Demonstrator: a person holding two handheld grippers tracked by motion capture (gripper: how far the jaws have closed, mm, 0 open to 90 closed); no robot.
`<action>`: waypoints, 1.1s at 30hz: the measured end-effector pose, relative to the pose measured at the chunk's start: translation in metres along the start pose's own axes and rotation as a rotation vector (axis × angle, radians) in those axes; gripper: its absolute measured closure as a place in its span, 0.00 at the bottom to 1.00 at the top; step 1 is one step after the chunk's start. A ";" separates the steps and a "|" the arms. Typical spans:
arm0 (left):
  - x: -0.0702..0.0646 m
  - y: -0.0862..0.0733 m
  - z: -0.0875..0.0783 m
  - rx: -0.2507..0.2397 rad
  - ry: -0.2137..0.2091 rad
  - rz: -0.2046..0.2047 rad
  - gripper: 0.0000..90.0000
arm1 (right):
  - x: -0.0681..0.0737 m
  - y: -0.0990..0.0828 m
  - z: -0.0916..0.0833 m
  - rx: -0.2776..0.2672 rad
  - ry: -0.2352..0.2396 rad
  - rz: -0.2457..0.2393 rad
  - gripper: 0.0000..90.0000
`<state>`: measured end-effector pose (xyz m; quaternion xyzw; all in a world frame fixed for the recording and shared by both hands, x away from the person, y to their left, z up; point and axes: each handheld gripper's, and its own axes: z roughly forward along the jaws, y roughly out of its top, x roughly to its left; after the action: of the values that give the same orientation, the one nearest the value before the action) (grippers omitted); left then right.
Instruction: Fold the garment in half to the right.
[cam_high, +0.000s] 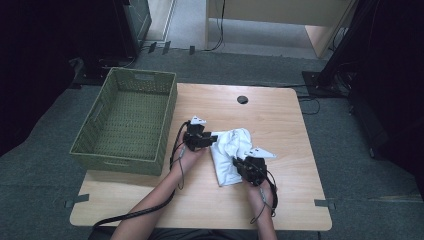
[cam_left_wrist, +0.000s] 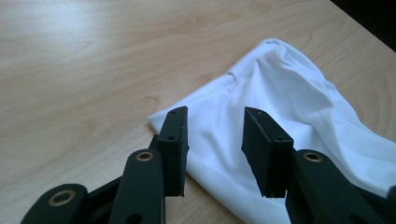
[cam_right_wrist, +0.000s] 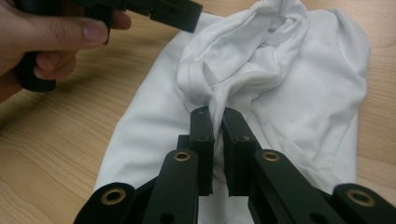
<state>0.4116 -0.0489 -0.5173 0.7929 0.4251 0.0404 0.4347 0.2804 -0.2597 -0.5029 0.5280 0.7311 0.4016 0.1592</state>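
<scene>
While the right gripper (cam_right_wrist: 217, 116) pinches a fold of the cloth (cam_right_wrist: 299, 93) to lift it | left gripper (cam_left_wrist: 215, 135) spread over its edge, ready to grab | basket (cam_high: 127, 117) waits nearby.

white cloth (cam_high: 229, 155), crumpled, bunched upward, lying on wooden table (cam_high: 280, 120)

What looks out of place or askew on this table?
Only the white cloth: it lies rumpled, its upper part bunched into folds where the right hand-held gripper pinches a ridge. The green basket overhangs the table's left edge. Nothing looks spilled or damaged.
</scene>
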 end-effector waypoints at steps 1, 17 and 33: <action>0.000 0.000 0.000 0.000 0.000 0.000 0.69 | 0.000 0.000 0.000 0.000 0.000 0.000 0.94; 0.002 -0.009 0.005 -0.016 0.007 0.049 0.75 | -0.023 -0.004 -0.016 -0.007 -0.058 0.028 0.94; 0.003 -0.009 0.006 -0.021 -0.005 0.023 0.73 | -0.043 0.000 -0.032 -0.070 -0.086 0.036 0.84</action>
<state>0.4103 -0.0483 -0.5280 0.7932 0.4142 0.0479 0.4437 0.2766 -0.3122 -0.4907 0.5519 0.6995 0.4067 0.2017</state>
